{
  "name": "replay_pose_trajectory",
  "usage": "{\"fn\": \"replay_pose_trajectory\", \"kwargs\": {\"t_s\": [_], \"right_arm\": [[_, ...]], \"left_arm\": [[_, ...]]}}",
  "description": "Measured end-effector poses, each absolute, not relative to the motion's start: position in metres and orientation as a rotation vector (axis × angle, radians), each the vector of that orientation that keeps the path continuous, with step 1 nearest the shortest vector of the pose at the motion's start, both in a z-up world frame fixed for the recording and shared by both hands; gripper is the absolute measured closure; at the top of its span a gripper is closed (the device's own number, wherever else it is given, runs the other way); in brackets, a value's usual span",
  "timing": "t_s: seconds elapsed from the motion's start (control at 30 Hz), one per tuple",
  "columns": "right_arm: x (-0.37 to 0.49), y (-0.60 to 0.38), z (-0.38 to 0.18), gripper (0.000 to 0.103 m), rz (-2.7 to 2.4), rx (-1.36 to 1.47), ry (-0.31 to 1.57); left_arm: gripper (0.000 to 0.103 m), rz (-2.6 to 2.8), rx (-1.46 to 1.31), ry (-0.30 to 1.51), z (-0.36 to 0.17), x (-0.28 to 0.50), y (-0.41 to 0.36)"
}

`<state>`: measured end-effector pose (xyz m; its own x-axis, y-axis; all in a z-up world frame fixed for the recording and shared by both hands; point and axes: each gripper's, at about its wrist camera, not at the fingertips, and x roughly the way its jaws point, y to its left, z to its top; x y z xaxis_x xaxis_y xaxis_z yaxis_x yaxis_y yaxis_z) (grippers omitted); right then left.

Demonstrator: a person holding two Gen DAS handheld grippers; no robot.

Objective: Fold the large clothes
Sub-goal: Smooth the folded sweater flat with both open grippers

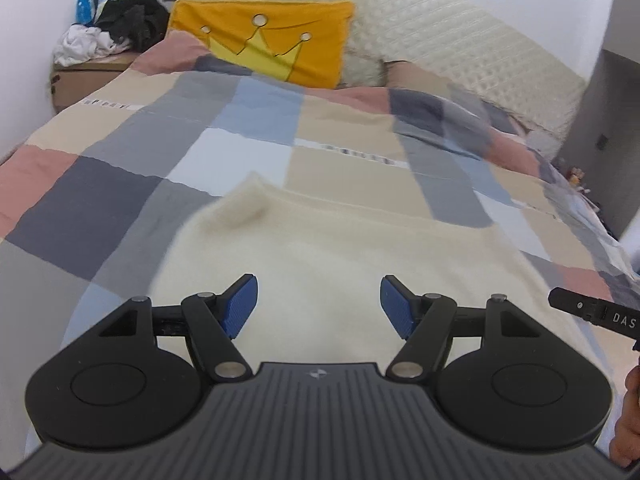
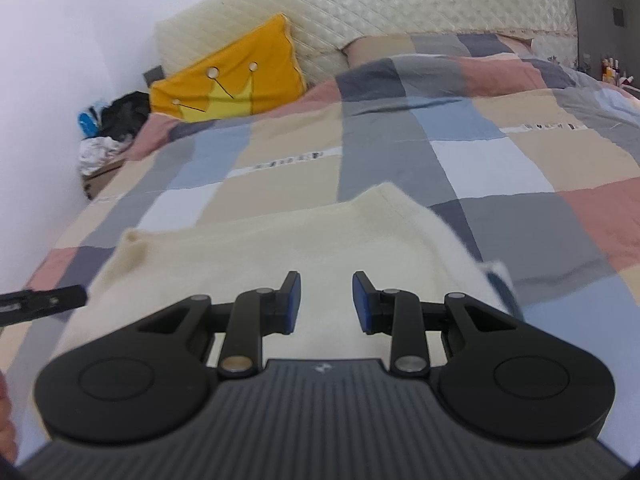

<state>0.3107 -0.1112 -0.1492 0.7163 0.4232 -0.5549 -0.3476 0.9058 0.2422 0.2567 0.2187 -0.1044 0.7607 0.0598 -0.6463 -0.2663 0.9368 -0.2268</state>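
We are holding our left gripper (image 1: 319, 306) wide and empty over the cream, fuzzy knit garment (image 1: 360, 248) lying on the patchwork bed quilt (image 1: 120, 184); soft and floppy, it likely wants pinching at its far corners. Our right gripper (image 2: 326, 304) is hovering narrower, also empty.

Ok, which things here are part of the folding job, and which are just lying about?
Job:
cream garment
left gripper, open
right gripper, open

Lying about:
patchwork quilt
yellow crown pillow
clothes pile on a box by the wall

Home bedroom, patchwork-quilted bed (image 1: 248, 136), orange pillow (image 1: 264, 36)
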Motion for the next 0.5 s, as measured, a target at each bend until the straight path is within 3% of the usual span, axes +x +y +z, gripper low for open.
{"fn": "replay_pose_trajectory", "kwargs": {"t_s": [0.5], "right_arm": [[0.2,-0.135,-0.139,0.07,0.469,0.153,0.611]], "left_arm": [[0.03,0.112,-0.32,0.673,-0.091,0.161,0.154]]}}
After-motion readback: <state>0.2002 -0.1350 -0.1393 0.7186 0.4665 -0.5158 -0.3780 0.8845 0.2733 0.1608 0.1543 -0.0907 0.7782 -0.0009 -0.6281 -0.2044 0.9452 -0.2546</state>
